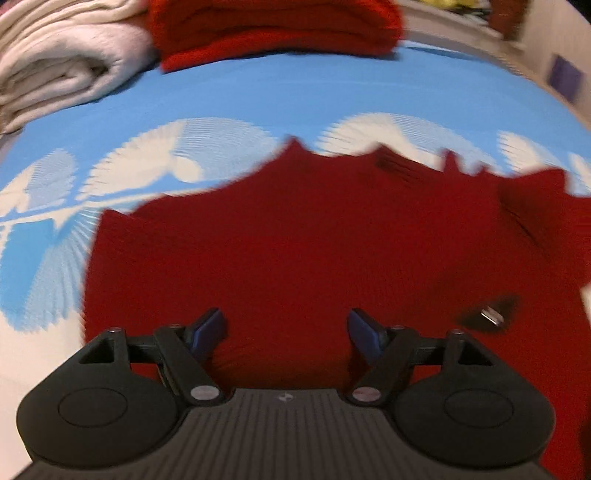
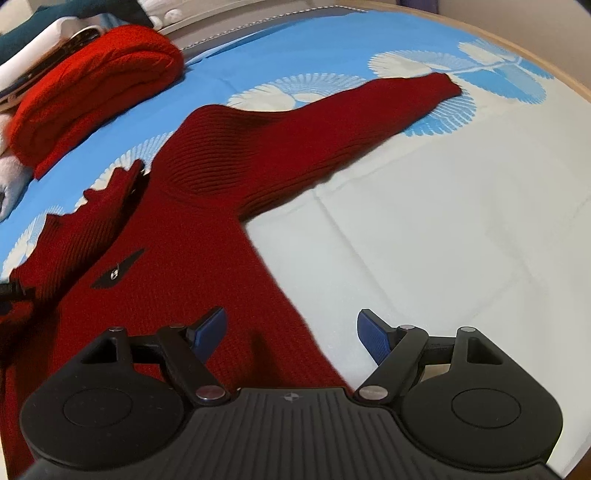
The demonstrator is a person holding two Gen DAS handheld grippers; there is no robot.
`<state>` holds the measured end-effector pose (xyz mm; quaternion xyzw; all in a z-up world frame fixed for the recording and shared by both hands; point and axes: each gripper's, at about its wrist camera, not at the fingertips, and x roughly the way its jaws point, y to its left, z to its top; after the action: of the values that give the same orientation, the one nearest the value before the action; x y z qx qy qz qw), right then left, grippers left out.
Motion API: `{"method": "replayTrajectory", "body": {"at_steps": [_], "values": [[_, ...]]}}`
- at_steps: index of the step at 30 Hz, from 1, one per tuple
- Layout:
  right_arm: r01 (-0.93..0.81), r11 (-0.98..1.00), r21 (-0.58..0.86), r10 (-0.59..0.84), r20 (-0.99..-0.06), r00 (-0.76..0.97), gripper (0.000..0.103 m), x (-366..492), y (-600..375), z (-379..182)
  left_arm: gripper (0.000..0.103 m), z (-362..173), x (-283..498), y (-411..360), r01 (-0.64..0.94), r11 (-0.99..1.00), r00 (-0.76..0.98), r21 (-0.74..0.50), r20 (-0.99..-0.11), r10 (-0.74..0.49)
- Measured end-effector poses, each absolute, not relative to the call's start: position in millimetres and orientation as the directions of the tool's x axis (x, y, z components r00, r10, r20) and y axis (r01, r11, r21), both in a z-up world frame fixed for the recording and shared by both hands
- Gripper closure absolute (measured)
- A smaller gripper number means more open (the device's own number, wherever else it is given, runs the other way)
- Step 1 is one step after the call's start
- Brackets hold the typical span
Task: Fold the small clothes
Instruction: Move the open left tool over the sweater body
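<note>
At the far left of the left wrist view a pile of cream towels (image 1: 55,70) is seen, and just to its right a folded bright red knit (image 1: 273,33) is stacked at the far edge of the bedsheet (image 1: 258,96), which is blue with white fan-like prints. The same folded knit (image 2: 96,96) is seen at the far left of the right wrist view, with dark green and white cloth behind it. Nothing is seen lying on top of the dark red sweater (image 1: 295,240).

The sweater (image 2: 177,236) is spread flat on the sheet, near both tongs. Its body is laid from the near left toward the far middle, and one sleeve (image 2: 369,110) is stretched out toward the far right, its cuff resting on a white print. The collar is turned toward the far side. The knit is ribbed at the shoulder and sleeve, and a small dark emblem (image 2: 116,274) with a metal stud is set on the chest.

The left gripper (image 1: 286,332) is held wide above the sweater's body, nothing between its blue pads. The right gripper (image 2: 291,334) is likewise wide and empty, straddling the sweater's right edge, one pad over knit, the other over white sheet (image 2: 443,240).
</note>
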<state>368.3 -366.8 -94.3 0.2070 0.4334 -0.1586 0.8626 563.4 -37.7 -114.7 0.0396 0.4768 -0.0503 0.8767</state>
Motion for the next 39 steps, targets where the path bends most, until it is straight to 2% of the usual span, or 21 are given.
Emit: {"method": "replayTrajectory", "body": {"at_steps": [2, 4, 8, 13, 17, 22, 27, 28, 30, 32, 33, 35, 39], "values": [[0.462, 0.856, 0.23, -0.093, -0.811, 0.577, 0.024, 365.9, -370.8, -92.9, 0.009, -117.3, 542.1, -49.8, 0.201, 0.979, 0.509, -0.031, -0.851, -0.131], [0.466, 0.851, 0.243, -0.089, -0.807, 0.583, 0.024, 363.9, -373.0, -90.6, 0.002, -124.6, 529.0, -59.0, 0.253, 0.966, 0.477, -0.055, -0.861, -0.174], [0.467, 0.844, 0.264, -0.081, -0.797, 0.598, 0.024, 358.4, -377.0, -85.8, 0.002, -130.3, 515.6, -67.0, 0.293, 0.956, 0.476, -0.029, -0.862, -0.172], [0.48, 0.83, 0.284, -0.08, -0.791, 0.606, 0.024, 352.1, -386.2, -82.7, 0.002, -99.0, 521.9, -56.9, 0.316, 0.929, 0.494, -0.192, -0.803, -0.334], [0.498, 0.808, 0.315, -0.063, -0.794, 0.604, 0.024, 350.8, -391.3, -83.1, 0.001, -78.0, 557.1, -67.4, 0.231, 0.957, 0.581, -0.174, -0.765, -0.279], [0.488, 0.806, 0.336, -0.048, -0.784, 0.619, 0.024, 348.6, -390.9, -79.6, 0.001, -96.7, 612.1, -97.1, 0.15, 0.974, 0.529, -0.168, -0.819, -0.222], [0.469, 0.815, 0.341, -0.02, -0.791, 0.611, 0.024, 350.8, -389.1, -82.1, 0.001, -129.9, 634.3, -118.2, 0.098, 0.971, 0.457, -0.217, -0.857, -0.237], [0.466, 0.816, 0.342, -0.015, -0.793, 0.609, 0.024, 351.4, -388.5, -82.7, 0.005, -132.2, 636.6, -123.4, 0.102, 0.97, 0.457, -0.223, -0.855, -0.244], [0.46, 0.82, 0.34, -0.01, -0.795, 0.606, 0.024, 352.2, -387.0, -83.0, 0.03, -127.0, 632.1, -132.9, 0.116, 0.971, 0.505, -0.21, -0.829, -0.24], [0.449, 0.823, 0.346, 0.0, -0.792, 0.61, 0.024, 351.8, -386.2, -82.0, 0.084, -114.7, 626.9, -132.0, 0.114, 0.964, 0.532, -0.241, -0.805, -0.264], [0.446, 0.823, 0.351, 0.004, -0.79, 0.614, 0.024, 351.6, -385.5, -81.0, 0.103, -107.3, 625.1, -127.7, 0.111, 0.951, 0.537, -0.288, -0.788, -0.301], [0.441, 0.823, 0.358, 0.008, -0.783, 0.622, 0.024, 350.1, -384.8, -78.7, 0.103, -87.1, 622.5, -115.8, 0.077, 0.933, 0.567, -0.352, -0.754, -0.331], [0.443, 0.815, 0.373, 0.012, -0.776, 0.63, 0.024, 347.4, -385.3, -75.8, 0.103, -36.2, 613.0, -94.4, 0.049, 0.934, 0.689, -0.354, -0.665, -0.288]]}}
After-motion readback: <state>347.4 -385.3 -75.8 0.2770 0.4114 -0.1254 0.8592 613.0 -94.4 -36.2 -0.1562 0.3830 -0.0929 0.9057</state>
